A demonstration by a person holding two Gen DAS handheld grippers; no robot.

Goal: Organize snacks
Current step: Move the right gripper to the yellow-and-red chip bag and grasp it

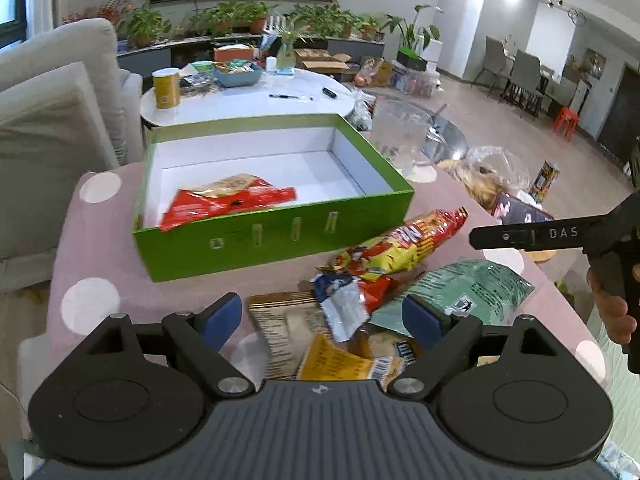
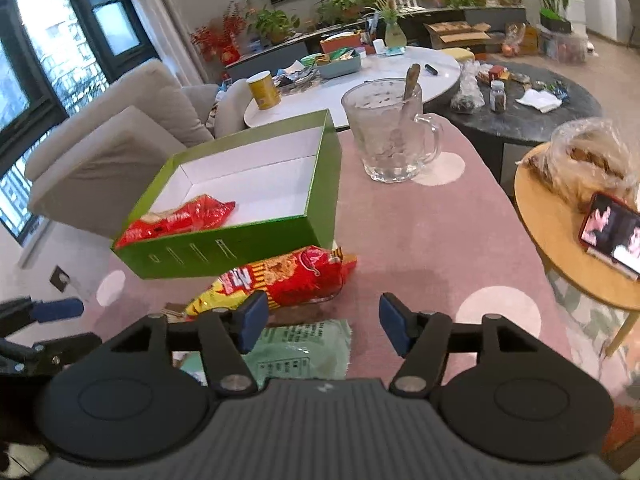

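Note:
An open green box [image 1: 280,236] with a white inside stands on the pink dotted table; it also shows in the right wrist view [image 2: 240,246]. One red snack bag [image 1: 228,200] lies inside it [image 2: 176,220]. A pile of snack bags lies in front of the box: a red-yellow bag [image 1: 404,244] [image 2: 280,280], a pale green bag [image 1: 460,288] [image 2: 300,352], a blue-silver wrapper [image 1: 344,304] and striped and yellow packs [image 1: 280,332]. My left gripper [image 1: 322,316] is open over the pile, holding nothing. My right gripper [image 2: 322,322] is open and empty above the green bag's edge.
A glass mug [image 2: 390,136] with a spoon stands right of the box. A round wooden side table [image 2: 560,216] holds a phone [image 2: 612,236] and bagged bread. A beige sofa [image 1: 52,140] is left. A white coffee table [image 1: 248,96] with a yellow can lies beyond.

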